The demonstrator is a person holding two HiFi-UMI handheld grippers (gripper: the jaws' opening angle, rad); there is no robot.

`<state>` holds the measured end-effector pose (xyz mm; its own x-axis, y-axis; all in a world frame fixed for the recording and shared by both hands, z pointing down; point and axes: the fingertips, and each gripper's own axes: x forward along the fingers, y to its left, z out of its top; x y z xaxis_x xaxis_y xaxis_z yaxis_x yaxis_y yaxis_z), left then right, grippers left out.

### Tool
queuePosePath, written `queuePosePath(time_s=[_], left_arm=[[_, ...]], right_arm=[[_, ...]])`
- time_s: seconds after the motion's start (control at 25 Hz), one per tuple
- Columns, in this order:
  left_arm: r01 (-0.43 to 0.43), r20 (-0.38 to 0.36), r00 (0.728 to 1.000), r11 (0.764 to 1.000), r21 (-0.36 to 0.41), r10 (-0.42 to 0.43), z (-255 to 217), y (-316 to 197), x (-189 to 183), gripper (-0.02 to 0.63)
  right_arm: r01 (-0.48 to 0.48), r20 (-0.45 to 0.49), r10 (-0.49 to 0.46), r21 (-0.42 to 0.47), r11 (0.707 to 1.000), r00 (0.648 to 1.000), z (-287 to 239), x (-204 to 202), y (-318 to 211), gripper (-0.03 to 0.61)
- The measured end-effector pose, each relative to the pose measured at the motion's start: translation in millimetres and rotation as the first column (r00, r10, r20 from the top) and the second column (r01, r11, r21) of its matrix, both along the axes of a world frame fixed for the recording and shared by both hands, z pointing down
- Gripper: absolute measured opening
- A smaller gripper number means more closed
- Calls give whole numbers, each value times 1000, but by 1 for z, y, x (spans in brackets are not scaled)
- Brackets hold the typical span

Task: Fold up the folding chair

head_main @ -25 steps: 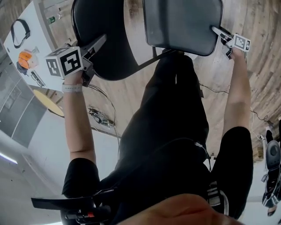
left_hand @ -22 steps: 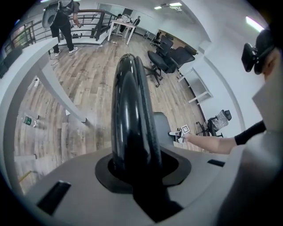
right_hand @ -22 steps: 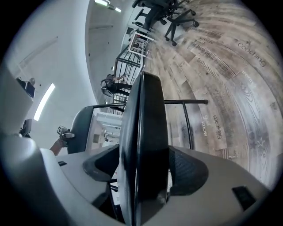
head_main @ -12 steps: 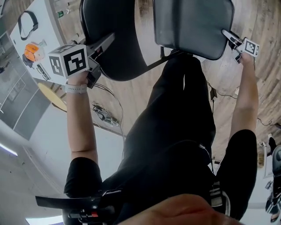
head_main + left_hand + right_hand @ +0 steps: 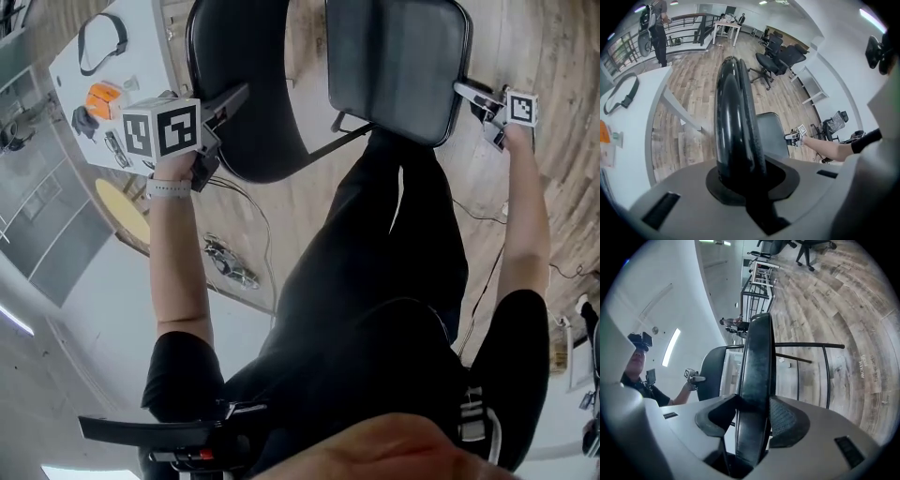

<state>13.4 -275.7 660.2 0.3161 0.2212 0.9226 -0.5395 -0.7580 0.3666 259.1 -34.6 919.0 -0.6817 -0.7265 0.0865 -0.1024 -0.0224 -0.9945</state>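
Note:
The folding chair stands in front of me on the wood floor. Its black backrest [image 5: 248, 84] is at the left and its dark grey seat [image 5: 398, 66] at the right. My left gripper [image 5: 239, 94] is shut on the backrest's rounded edge [image 5: 733, 117], after closing on it a moment ago. My right gripper [image 5: 467, 91] holds the seat's side edge [image 5: 757, 371]. Its jaws have just been closing, and the pads now lie against the seat on both sides. The chair's thin black frame tubes [image 5: 806, 345] show beyond the seat.
A white table [image 5: 141, 47] at the upper left carries a black strap [image 5: 101, 37] and an orange item [image 5: 103, 98]. Cables [image 5: 230, 262] lie on the floor by my left arm. Office chairs [image 5: 778, 58] and a railing [image 5: 689, 28] stand farther off.
Both grippers have closed on the chair and risen with it. The seat now looks narrower and more tipped up. More of the white table has come into view at the left.

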Motion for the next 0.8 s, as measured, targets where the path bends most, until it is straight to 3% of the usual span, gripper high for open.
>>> queuePosePath(time_s=[0.2, 0.52, 0.64, 0.8], left_arm=[[14, 9, 1000, 1000, 28, -14, -15, -35, -37, 54], [4, 19, 1000, 998, 69, -6, -40, -48, -42, 54], [3, 29, 1000, 996, 90, -5, -49, -58, -52, 54], [13, 37, 999, 995, 102, -17, -57, -72, -70, 54]], right_arm=[[58, 83, -65, 82, 995, 994, -54, -56, -53, 194], [82, 168, -116, 195, 977, 979, -134, -117, -115, 96], [103, 157, -140, 221, 970, 978, -154, -153, -150, 71], [148, 54, -164, 218, 965, 985, -164, -194, -188, 67]])
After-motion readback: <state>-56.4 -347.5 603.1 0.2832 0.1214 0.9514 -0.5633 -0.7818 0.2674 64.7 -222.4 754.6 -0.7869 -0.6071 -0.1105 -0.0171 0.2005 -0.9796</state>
